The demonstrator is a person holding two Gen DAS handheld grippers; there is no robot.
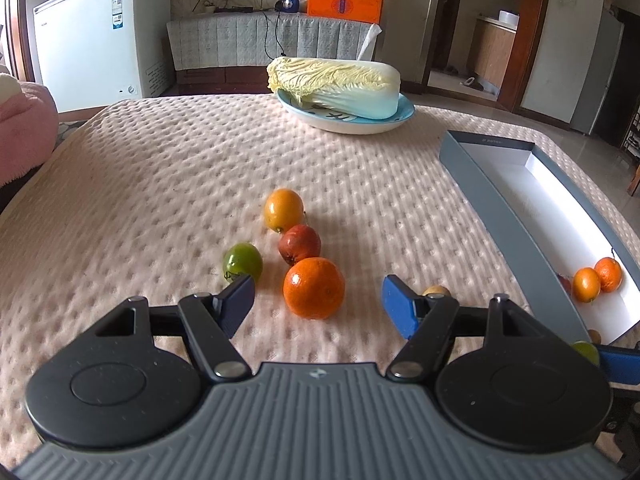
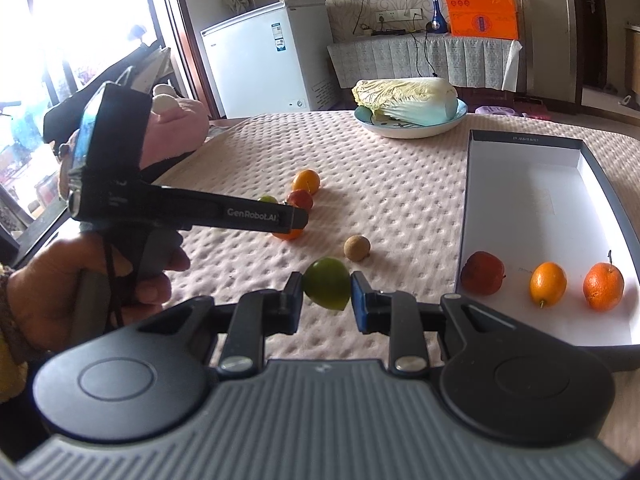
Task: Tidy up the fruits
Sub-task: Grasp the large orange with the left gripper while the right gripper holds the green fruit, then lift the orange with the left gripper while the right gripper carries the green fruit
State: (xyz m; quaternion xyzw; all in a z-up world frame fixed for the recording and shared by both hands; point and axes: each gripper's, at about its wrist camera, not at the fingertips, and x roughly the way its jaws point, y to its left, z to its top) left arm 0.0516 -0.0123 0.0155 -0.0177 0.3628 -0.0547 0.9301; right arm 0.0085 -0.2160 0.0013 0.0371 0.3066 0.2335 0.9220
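My left gripper (image 1: 318, 300) is open, its fingers either side of an orange (image 1: 314, 288) on the cloth. Beyond it lie a red fruit (image 1: 299, 244), a yellow-orange fruit (image 1: 283, 210) and a green fruit (image 1: 242, 262). My right gripper (image 2: 326, 300) is shut on a green lime (image 2: 327, 289), held above the cloth just left of the box (image 2: 524, 152). The box holds a red fruit (image 2: 482, 273), a small orange fruit (image 2: 548, 283) and an orange (image 2: 603, 286). A small brown fruit (image 2: 357, 248) lies on the cloth before the lime.
A blue plate (image 1: 404, 114) with a napa cabbage (image 1: 336, 84) stands at the table's far side. The left gripper's body (image 2: 188, 210), held by a hand, reaches across the right wrist view. A white freezer (image 1: 100, 36) and a pink plush (image 2: 176, 128) stand off the table.
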